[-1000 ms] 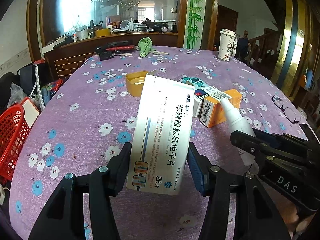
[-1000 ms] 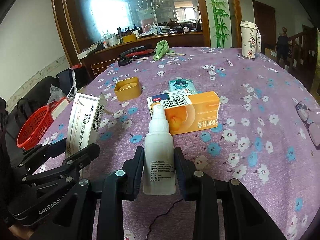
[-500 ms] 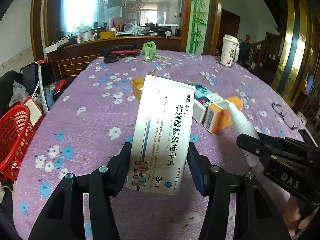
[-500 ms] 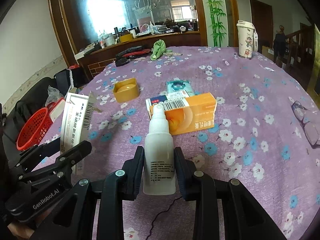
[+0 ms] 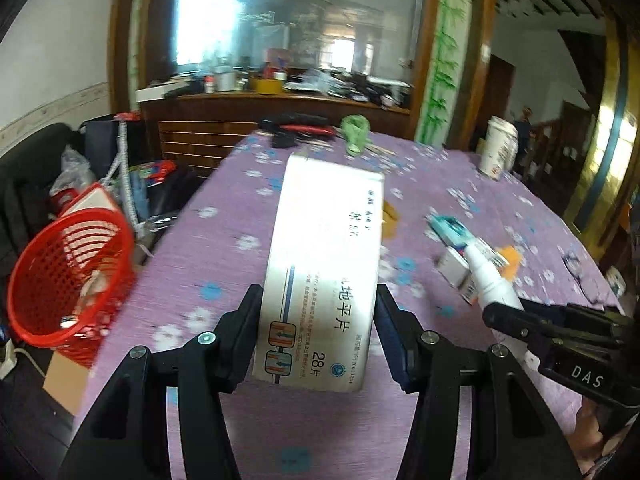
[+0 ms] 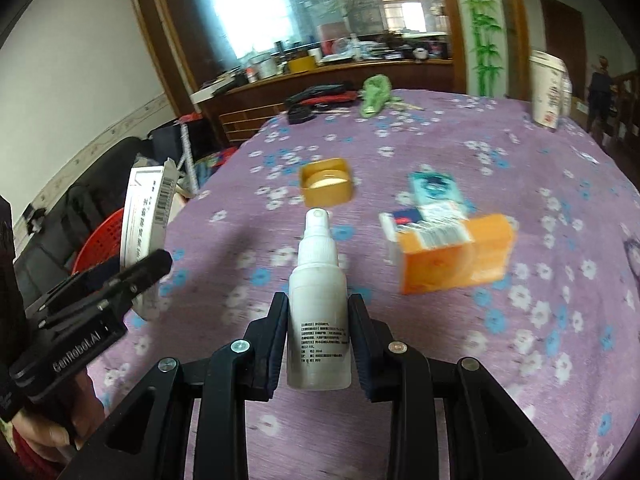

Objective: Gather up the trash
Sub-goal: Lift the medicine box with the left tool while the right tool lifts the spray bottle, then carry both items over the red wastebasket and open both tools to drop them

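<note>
The white medicine box stood clamped between the jaws of the left gripper, held clear above the purple flowered tablecloth. The white spray bottle was gripped the same way in the right gripper, nozzle pointing away from the hand, and also off the cloth. Both jaws were pressed on their loads, the left set wider for the box, the right narrower for the bottle.

The red basket sat off the table's edge, lower than the tabletop and to the left of the box in the left wrist view; it looked like the place for the trash. Further from the basket, across the cloth, an orange carton, a teal packet and a small yellow tub lay uncollected, with a paper cup near the far edge.

The step in hand appeared to be the carry: two items lifted, neither dropped. The next move would call for bringing the box over the basket's mouth before letting go, then the bottle after it, keeping the two grippers from crowding each other.
</note>
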### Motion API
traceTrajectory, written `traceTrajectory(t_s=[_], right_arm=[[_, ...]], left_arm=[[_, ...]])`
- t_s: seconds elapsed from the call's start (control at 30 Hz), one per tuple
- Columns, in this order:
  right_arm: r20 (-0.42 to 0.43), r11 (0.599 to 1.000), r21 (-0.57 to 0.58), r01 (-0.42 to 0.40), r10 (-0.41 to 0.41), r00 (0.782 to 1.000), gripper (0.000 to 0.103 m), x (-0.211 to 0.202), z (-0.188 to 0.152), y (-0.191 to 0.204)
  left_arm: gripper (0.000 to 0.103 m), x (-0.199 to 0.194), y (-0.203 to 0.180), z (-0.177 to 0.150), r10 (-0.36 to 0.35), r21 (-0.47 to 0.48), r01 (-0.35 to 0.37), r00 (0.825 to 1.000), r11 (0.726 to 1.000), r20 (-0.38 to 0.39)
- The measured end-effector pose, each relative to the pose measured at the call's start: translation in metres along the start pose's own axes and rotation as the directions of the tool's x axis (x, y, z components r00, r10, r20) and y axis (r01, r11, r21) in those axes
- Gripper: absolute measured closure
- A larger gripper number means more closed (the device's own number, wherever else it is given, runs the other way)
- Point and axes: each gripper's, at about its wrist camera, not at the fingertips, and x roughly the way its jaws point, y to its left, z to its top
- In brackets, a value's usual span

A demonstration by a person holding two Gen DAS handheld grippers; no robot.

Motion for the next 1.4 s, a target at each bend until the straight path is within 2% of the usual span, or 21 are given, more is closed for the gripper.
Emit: traceTrajectory(t_s=[0.2,0.33,0.4,0.47,0.53,0.6,0.63,0.7,0.8,0.97,1.0,1.03,1.07,1.23,1.3,1.4], right_arm=[[-0.05,0.992,-0.08,-0.102,0.098,0.994,0.071,0.022,0.02,0.056],[-0.075,0.982,-0.124,-0.144,0.136,0.988,0.071,0.04,0.033,0.091],[-0.072,0.979,-0.129,-0.158,0.15,0.986,0.071,0.045,0.039,0.105],[-0.062,0.979,-0.124,-0.163,0.157,0.986,0.071,0.044,0.043,0.109],[-0.034,0.983,-0.115,-0.145,0.142,0.989,0.071,0.041,0.046,0.107],[-0.02,0.987,-0.104,-0.124,0.122,0.992,0.071,0.038,0.048,0.099],[-0.018,0.989,-0.086,-0.118,0.117,0.993,0.071,0.037,0.048,0.092],[-0.014,0.992,-0.065,-0.109,0.108,0.994,0.071,0.035,0.048,0.081],[0.0,0.994,-0.064,-0.084,0.084,0.996,0.071,0.029,0.044,0.069],[0.016,0.995,-0.055,-0.085,0.086,0.996,0.071,0.019,0.036,0.056],[0.017,0.995,-0.052,-0.087,0.088,0.996,0.071,0.018,0.034,0.053],[0.016,0.995,-0.051,-0.09,0.091,0.996,0.071,0.018,0.033,0.052],[0.014,0.995,-0.049,-0.092,0.093,0.996,0.071,0.017,0.032,0.05],[0.013,0.994,-0.045,-0.102,0.102,0.995,0.071,0.018,0.036,0.051],[0.012,0.992,-0.052,-0.113,0.113,0.993,0.071,0.019,0.039,0.058],[0.003,0.989,-0.078,-0.129,0.129,0.992,0.071,0.024,0.046,0.073]], left_arm=[[0.049,-0.027,0.063,0.011,0.094,-0.085,-0.091,0.995,0.992,0.04],[0.049,-0.034,0.108,0.016,0.126,-0.155,-0.119,0.991,0.981,0.033],[0.049,-0.034,0.13,0.016,0.118,-0.194,-0.114,0.993,0.974,0.01],[0.05,-0.026,0.141,0.013,0.064,-0.202,-0.071,0.997,0.977,-0.044],[0.05,-0.017,0.139,0.006,-0.022,-0.216,0.002,0.996,0.977,-0.09],[0.048,-0.006,0.127,0.0,-0.098,-0.21,0.069,0.987,0.975,-0.13],[0.042,-0.001,0.118,-0.003,-0.115,-0.201,0.084,0.983,0.976,-0.146],[0.026,0.011,0.102,-0.009,-0.108,-0.185,0.074,0.978,0.98,-0.18],[0.025,0.034,0.074,-0.014,-0.079,-0.148,0.044,0.967,0.988,-0.242],[0.025,0.062,0.054,-0.014,0.018,-0.101,-0.048,0.958,0.994,-0.285],[0.027,0.067,0.053,-0.013,0.032,-0.095,-0.061,0.958,0.994,-0.284],[0.042,0.07,0.053,-0.013,0.033,-0.094,-0.062,0.959,0.994,-0.282],[0.051,0.073,0.053,-0.013,0.04,-0.093,-0.07,0.957,0.993,-0.288],[0.051,0.068,0.054,-0.012,0.041,-0.09,-0.066,0.967,0.994,-0.251],[0.051,0.055,0.059,-0.008,0.02,-0.108,-0.044,0.976,0.993,-0.215],[0.051,0.031,0.073,0.003,0.039,-0.123,-0.058,0.987,0.991,-0.153]])
